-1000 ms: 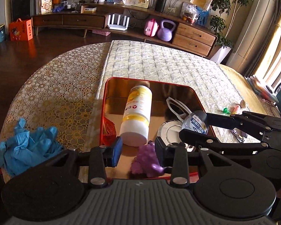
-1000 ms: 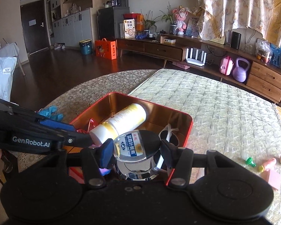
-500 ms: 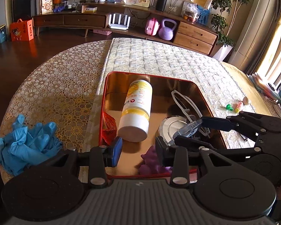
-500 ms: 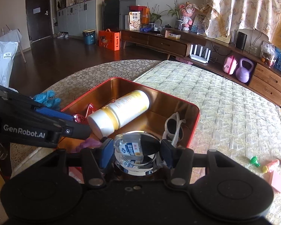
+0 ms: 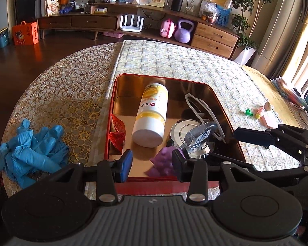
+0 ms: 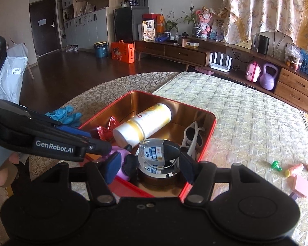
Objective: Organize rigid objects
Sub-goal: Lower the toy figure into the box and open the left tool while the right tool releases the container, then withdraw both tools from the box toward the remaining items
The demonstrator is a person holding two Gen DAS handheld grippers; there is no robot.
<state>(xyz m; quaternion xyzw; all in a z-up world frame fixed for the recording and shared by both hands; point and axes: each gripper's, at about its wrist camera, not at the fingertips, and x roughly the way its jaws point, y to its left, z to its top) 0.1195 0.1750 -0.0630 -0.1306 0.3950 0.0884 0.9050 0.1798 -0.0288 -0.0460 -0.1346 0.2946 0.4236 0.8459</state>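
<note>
Both the left gripper (image 5: pixel 152 165) and right gripper (image 6: pixel 148 169) stand spread with nothing pinched, poised over the near edge of the red tin (image 5: pixel 113 94), where the clear labelled piece (image 6: pixel 152 155) lies on the round chrome item (image 5: pixel 184 128) at the tin's near right corner, beside the white bottle (image 5: pixel 152 114)

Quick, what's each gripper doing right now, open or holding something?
Left gripper: open, holding nothing.
Right gripper: open around the small clear plastic packet, not gripping it.
</note>
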